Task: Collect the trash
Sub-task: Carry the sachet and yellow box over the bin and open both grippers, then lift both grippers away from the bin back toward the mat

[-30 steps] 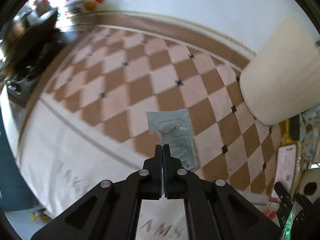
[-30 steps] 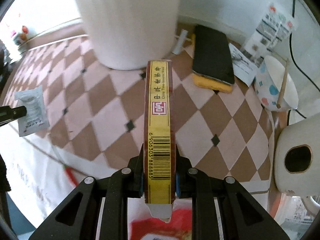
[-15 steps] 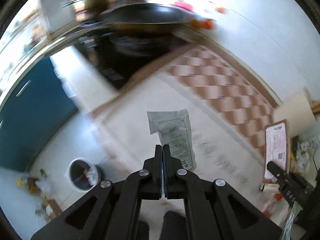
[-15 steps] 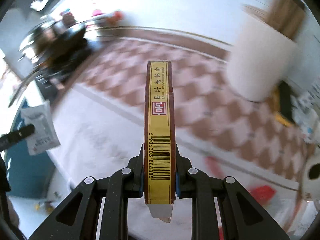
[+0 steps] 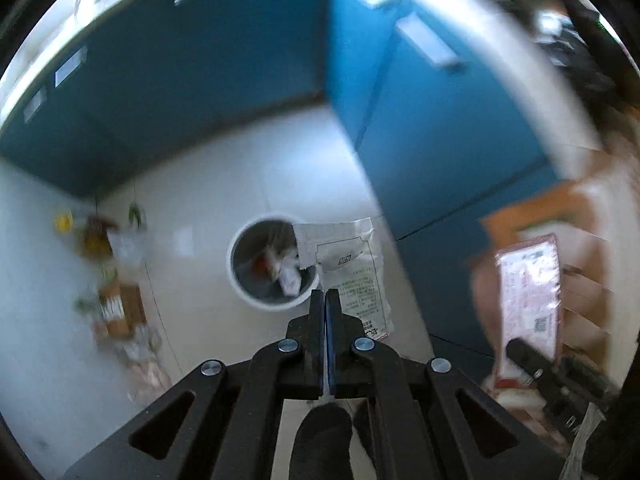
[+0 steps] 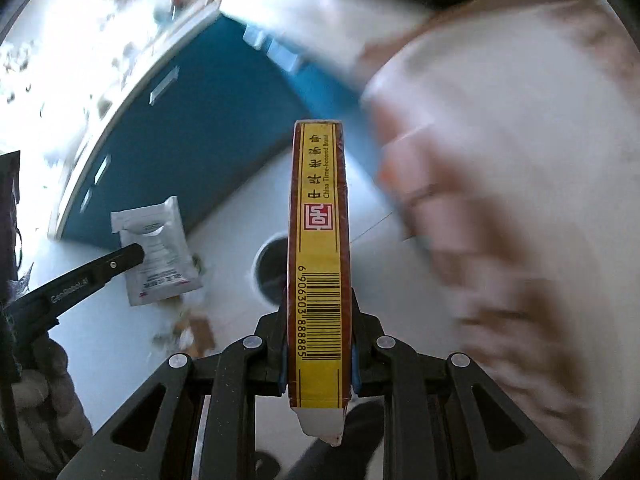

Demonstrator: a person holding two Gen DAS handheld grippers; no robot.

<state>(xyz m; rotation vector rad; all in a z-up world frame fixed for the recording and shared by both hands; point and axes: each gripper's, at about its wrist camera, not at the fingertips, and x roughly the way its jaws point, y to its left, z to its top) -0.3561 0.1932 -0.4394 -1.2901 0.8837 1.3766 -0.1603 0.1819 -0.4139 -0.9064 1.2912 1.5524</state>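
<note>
My left gripper (image 5: 325,295) is shut on a flat white printed packet (image 5: 352,268), which hangs over the right rim of a round white trash bin (image 5: 272,264) on the pale floor far below. The bin holds crumpled trash. In the right wrist view the same packet (image 6: 156,248) shows at the left, pinched by the left gripper's black finger (image 6: 120,258). My right gripper (image 6: 319,300) is shut on a narrow yellow and brown carton (image 6: 319,240) with a barcode, held edge-on. The bin (image 6: 272,272) lies partly hidden behind that carton.
Blue cabinet fronts (image 5: 440,140) rise around the floor corner. Loose litter and a small cardboard box (image 5: 116,308) lie on the floor left of the bin. The checked tablecloth (image 6: 500,200) blurs across the right. Dark shoes (image 5: 320,436) show below the left gripper.
Both grippers swung from over the checked tablecloth out past the table's edge and now point down at the floor and bin. Each kept its hold on its item.
</note>
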